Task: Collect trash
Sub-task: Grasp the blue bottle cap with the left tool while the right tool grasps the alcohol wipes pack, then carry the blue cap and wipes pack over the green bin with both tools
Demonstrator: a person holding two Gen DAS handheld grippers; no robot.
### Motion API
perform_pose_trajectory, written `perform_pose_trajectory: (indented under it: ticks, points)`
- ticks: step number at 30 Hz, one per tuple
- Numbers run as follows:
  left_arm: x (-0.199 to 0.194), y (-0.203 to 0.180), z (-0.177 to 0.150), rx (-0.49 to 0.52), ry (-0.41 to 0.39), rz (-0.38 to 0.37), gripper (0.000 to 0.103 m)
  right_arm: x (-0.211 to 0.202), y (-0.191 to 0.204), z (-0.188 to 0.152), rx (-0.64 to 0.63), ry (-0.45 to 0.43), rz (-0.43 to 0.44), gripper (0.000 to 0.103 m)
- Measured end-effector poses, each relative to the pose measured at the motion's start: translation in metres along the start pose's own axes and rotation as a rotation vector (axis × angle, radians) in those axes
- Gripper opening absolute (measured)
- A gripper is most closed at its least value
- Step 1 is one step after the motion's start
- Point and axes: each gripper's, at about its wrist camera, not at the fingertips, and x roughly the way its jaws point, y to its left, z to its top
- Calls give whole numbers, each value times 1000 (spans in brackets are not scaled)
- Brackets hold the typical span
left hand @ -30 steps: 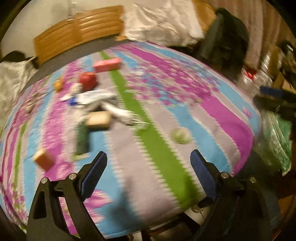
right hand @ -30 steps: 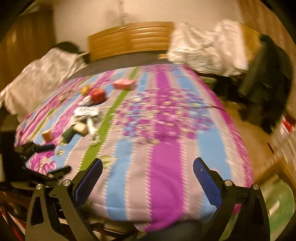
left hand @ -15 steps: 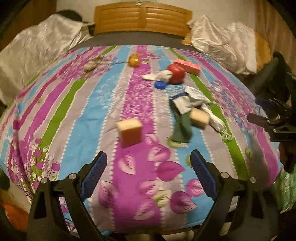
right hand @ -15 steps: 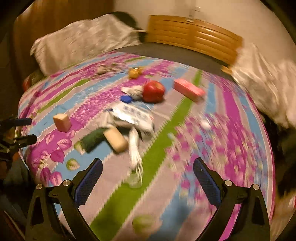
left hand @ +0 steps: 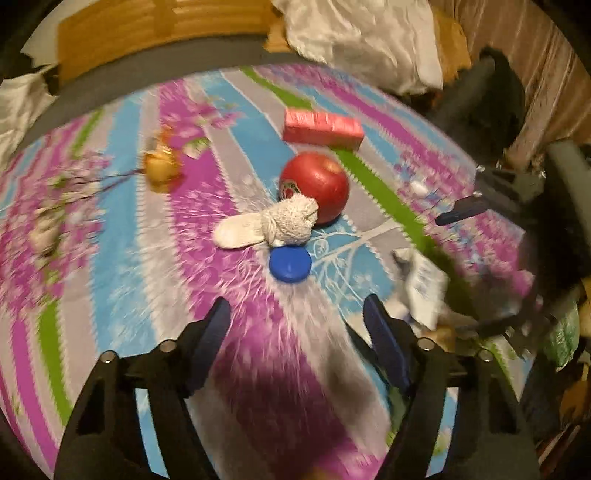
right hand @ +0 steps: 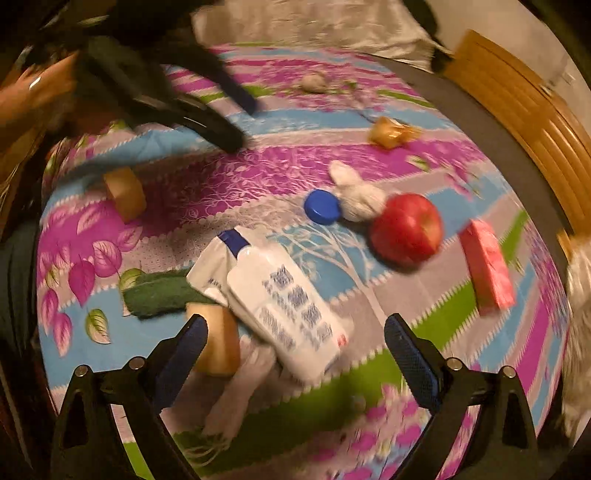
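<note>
On the striped bedspread lie a blue cap (left hand: 290, 264), a white sock (left hand: 273, 225), a red apple (left hand: 316, 186), a pink box (left hand: 323, 125) and a yellow wrapper (left hand: 160, 168). My left gripper (left hand: 295, 326) is open and empty, just short of the cap. My right gripper (right hand: 293, 343) is open and empty over a white plastic package (right hand: 284, 310), with a tan block (right hand: 219, 341) by its left finger. The cap (right hand: 322, 206), sock (right hand: 356, 194), apple (right hand: 406, 229) and box (right hand: 487, 266) lie beyond. The left gripper (right hand: 240, 118) shows at upper left.
A green cloth (right hand: 159, 291) and a second tan block (right hand: 125, 192) lie left of the package. White cord (right hand: 221, 417) trails below it. A crumpled wad (right hand: 314, 81) lies far off. A wooden headboard (left hand: 166, 33) and pillows (left hand: 362, 40) bound the bed. A green bag (left hand: 561, 332) hangs at right.
Both grippers have swung in over the bed and come much closer to the clutter. The left one now faces the cap and sock, the right one the white package. Both stayed open.
</note>
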Motion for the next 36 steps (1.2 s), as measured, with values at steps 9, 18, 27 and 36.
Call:
perform_pose_trajectory:
  ticks: [9, 18, 27, 36]
  points:
    - [72, -1, 13, 67, 36, -9, 62, 30, -34, -6, 59, -41, 103, 82]
    - [78, 10, 16, 62, -41, 0, 37, 58, -31, -13, 86, 2, 151, 64]
    - [33, 9, -3, 78, -74, 80, 37, -5, -39, -30, 284, -153, 108, 54]
    - [-51, -13, 3, 33, -198, 191, 37, -105, -19, -48, 471, -314, 7, 54]
